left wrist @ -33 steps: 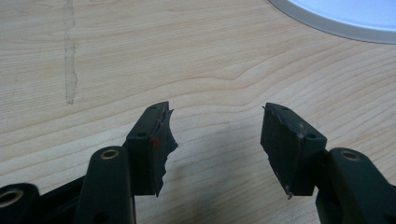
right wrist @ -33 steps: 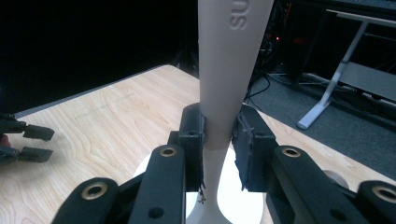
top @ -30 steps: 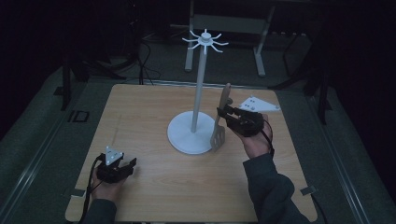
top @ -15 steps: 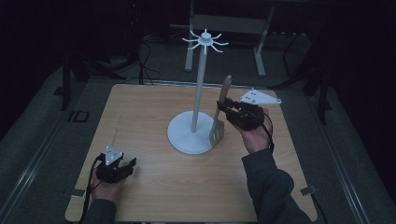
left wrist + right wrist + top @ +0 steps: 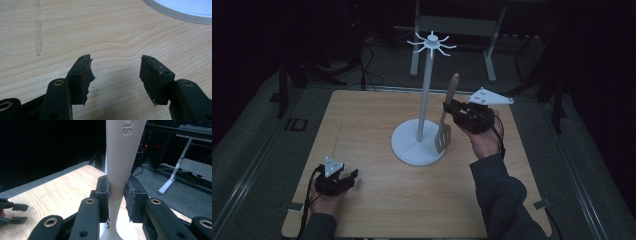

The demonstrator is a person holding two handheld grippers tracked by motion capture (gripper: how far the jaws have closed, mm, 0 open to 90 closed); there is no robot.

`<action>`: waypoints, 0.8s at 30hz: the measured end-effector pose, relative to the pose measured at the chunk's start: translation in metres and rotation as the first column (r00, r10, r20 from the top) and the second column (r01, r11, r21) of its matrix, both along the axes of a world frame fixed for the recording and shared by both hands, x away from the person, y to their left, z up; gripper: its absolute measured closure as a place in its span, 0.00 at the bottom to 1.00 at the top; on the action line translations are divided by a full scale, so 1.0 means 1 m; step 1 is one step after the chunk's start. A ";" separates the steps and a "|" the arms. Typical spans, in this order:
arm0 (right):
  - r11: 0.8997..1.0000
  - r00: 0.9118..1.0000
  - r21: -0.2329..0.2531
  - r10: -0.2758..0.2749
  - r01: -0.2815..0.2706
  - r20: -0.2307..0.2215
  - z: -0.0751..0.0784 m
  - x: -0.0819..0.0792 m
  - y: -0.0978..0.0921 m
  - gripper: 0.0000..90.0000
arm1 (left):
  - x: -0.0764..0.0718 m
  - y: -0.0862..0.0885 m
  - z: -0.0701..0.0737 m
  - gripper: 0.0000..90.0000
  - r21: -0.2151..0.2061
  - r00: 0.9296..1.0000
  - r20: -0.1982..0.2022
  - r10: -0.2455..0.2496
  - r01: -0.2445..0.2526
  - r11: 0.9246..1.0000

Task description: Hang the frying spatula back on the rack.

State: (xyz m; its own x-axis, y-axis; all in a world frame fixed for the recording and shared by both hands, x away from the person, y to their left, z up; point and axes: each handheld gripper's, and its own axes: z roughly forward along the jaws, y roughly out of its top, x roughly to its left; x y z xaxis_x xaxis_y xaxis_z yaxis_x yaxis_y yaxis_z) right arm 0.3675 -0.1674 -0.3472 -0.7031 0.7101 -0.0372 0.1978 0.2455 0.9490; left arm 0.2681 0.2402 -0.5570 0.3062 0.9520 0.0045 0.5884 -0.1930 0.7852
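Observation:
A white hanging stand with a round base [image 5: 418,148], a tall pole [image 5: 426,90] and a crown of hooks [image 5: 431,42] stands mid-table. My right gripper [image 5: 449,110] is shut on the handle of a beige slotted spatula [image 5: 445,125], held upright just right of the pole, blade down above the base. In the right gripper view the spatula handle [image 5: 123,155] is pinched between my two jaws, right gripper [image 5: 117,192]. My left gripper [image 5: 349,177] rests low at the table's front left, open. In the left gripper view its pads [image 5: 84,71] stand apart over bare wood, left gripper [image 5: 115,67].
The wooden table [image 5: 362,125] has its front edge near the person's arms. A metal frame [image 5: 457,25] stands on the floor behind it. The stand's base rim [image 5: 180,12] lies ahead of the left gripper. The other gripper [image 5: 12,213] shows at the right gripper view's left.
My right gripper has lifted the spatula higher and drawn it slightly away from the pole. The left gripper has stayed put.

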 end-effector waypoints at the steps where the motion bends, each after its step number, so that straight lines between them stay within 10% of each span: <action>1: 1.000 1.000 -0.006 0.002 -0.002 0.002 0.001 0.000 0.001 0.82 | 0.000 0.000 0.000 0.48 -0.001 1.000 0.001 0.001 -0.001 1.000; 24: 1.000 1.000 0.010 -0.003 0.003 0.004 0.028 0.011 0.012 0.82 | 0.000 0.000 0.000 0.48 -0.001 1.000 -0.002 0.001 -0.001 1.000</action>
